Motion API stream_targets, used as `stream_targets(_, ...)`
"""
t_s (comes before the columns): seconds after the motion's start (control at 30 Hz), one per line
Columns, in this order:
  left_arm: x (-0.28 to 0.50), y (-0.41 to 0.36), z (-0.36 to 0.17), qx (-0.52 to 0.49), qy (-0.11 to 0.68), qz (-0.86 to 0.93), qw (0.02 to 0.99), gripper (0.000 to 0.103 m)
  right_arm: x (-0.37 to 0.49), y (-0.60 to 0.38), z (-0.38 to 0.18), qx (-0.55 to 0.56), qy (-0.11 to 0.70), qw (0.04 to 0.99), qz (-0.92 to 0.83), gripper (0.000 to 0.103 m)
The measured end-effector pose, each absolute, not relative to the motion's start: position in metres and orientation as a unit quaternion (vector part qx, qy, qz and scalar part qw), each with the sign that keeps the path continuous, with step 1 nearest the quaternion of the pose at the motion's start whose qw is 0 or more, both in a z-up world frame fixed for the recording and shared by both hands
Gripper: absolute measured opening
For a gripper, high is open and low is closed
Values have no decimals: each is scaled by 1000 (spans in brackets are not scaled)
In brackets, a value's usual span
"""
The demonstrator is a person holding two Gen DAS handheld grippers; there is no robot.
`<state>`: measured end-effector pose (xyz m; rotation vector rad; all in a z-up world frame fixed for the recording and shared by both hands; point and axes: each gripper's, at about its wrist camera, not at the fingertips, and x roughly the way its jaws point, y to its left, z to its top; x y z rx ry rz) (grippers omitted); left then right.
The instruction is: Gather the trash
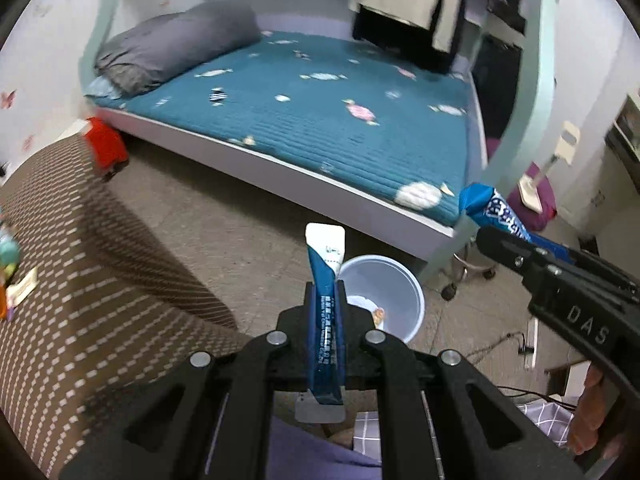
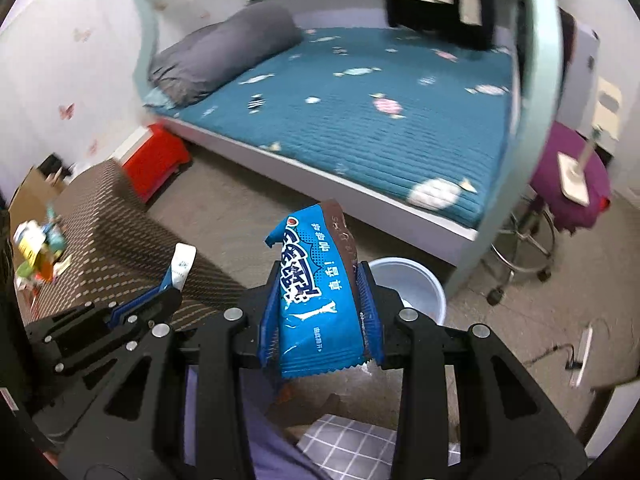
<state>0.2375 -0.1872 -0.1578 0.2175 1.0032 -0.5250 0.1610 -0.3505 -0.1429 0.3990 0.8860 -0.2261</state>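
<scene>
My left gripper [image 1: 325, 292] is shut on a narrow blue and white stick sachet [image 1: 325, 264] that stands upright between its jaws, just above and left of a pale blue waste bin [image 1: 394, 280] on the floor. The bin holds a few scraps. My right gripper [image 2: 320, 280] is shut on a blue cookie wrapper [image 2: 316, 280], with the bin [image 2: 416, 280] just beyond it to the right. In the left wrist view the right gripper [image 1: 496, 236] holds its wrapper [image 1: 500, 212] at the right. In the right wrist view the left gripper [image 2: 164, 292] shows with the sachet [image 2: 182, 264].
A brown dotted sofa surface [image 1: 80, 280] lies left, with more wrappers on it [image 2: 40, 252]. A bed with a teal quilt [image 1: 320, 112] is ahead. A red box [image 2: 156, 160] stands by the bed. A purple stool [image 2: 568, 192] and a power strip [image 2: 582, 352] are right.
</scene>
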Motion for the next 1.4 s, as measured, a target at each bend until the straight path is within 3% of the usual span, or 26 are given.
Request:
stream_targets(0.6,246,-299,-196,172,493,-306,796,11,140,-441,-199,252,458,824,-219,36)
stream_targets(0.63,247,-302,-197,176,490,-307,797,19,139,-444,-201,255,459,821,-224,36)
stream_targets(0.67,247,-306,-198,181,488,-305,798,38,138,-446,-202,258,459,819,-227,36)
stream_targets(0.73,250,-306,-199,177,484,-305,800,49,137,-448,-204,261,460,817,-230,36)
stream_targets(1.03,267,-274,-208,157,506,-271,803,49,162,-427,-209,236,481,820,-201,36)
stream_targets(1.13,271,-262,-208,150,509,-256,808,49,174,-416,-205,217,477,831,-188,43)
stream_targets(1.2,272,-255,-207,149,508,-247,812,49,178,-410,-202,198,474,835,-199,68)
stream_targets(1.4,272,-239,-204,135,515,-240,812,49,177,-397,-204,204,479,834,-183,69)
